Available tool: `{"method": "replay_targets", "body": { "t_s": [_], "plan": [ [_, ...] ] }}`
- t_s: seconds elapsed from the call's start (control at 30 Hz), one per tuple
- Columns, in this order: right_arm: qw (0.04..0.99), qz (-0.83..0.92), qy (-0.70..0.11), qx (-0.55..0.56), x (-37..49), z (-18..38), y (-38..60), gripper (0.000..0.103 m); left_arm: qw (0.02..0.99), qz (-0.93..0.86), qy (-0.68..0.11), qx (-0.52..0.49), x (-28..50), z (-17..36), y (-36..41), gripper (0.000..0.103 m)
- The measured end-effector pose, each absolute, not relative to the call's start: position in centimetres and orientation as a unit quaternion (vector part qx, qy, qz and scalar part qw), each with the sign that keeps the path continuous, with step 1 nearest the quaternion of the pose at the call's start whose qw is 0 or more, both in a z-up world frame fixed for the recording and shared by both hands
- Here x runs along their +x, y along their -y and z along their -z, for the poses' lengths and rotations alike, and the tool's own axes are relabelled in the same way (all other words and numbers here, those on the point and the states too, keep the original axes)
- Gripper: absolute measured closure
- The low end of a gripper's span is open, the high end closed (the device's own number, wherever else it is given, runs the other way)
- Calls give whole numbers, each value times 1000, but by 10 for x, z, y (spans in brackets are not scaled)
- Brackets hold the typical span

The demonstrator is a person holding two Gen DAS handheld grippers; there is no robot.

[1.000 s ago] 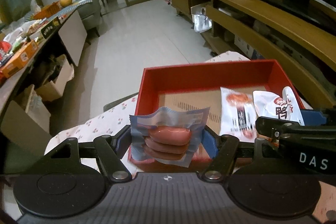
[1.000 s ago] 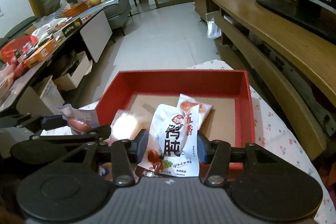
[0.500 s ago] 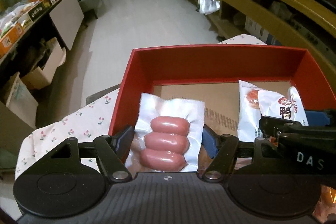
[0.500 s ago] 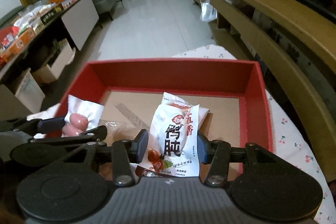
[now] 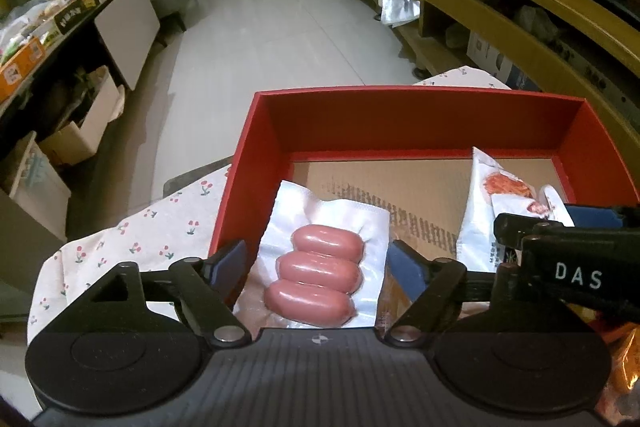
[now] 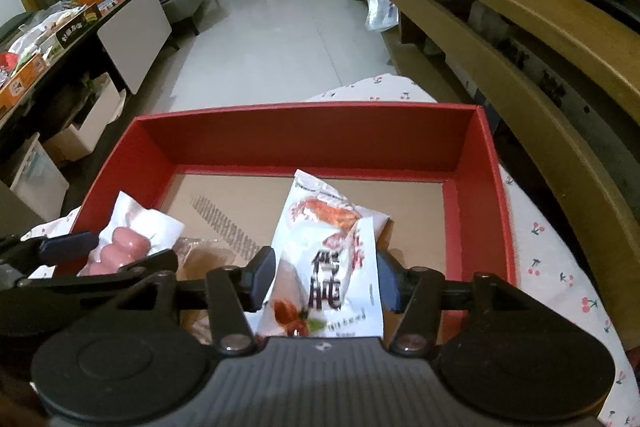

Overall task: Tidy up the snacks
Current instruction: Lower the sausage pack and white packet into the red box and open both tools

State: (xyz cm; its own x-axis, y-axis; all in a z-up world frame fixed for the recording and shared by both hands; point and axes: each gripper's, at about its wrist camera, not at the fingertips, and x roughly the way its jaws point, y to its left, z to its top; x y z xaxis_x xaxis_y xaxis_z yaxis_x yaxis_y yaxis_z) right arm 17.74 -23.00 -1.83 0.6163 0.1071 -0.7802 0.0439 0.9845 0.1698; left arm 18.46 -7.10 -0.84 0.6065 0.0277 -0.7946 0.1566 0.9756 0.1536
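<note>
Left wrist view: the left gripper [image 5: 316, 261] points down into a red box [image 5: 420, 115] that sits on a table covered by a white cloth printed with small cherries [image 5: 132, 247]. The box has a brown cardboard floor. Between the blue fingers [image 5: 228, 259] lies a clear vacuum pack holding three pink sausages [image 5: 320, 275], resting at the near left of the box against its left wall. The fingers are spreading apart, with a gap showing on each side of the pack, so they no longer pinch it. To the right, inside the box, lie white snack packets, and the black frame of the right gripper [image 5: 568, 227] reaches in over them.

Right wrist view: the right gripper [image 6: 324, 277] also points down into the red box [image 6: 312, 135]. Between its fingers [image 6: 264, 275] is a white snack pouch with large black Chinese characters and red print [image 6: 332, 283], lying on top of a second white packet with an orange-red picture [image 6: 316, 207]; both rest on the box floor. These fingers are spreading too; the left one stands close to the pouch's edge, and a slim gap shows at the right one. At the left edge, the left gripper [image 6: 80, 255] sits beside the sausage pack [image 6: 128, 243] in the near left corner of the box.
</note>
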Motion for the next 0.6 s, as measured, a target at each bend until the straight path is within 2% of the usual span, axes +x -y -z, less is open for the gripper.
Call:
{"method": "replay_targets", "body": {
  "t_s": [0.6],
  "plan": [
    [908, -20, -406, 99, 153, -10, 232, 43, 895, 41, -437, 81, 163, -19, 55, 17]
  ]
}}
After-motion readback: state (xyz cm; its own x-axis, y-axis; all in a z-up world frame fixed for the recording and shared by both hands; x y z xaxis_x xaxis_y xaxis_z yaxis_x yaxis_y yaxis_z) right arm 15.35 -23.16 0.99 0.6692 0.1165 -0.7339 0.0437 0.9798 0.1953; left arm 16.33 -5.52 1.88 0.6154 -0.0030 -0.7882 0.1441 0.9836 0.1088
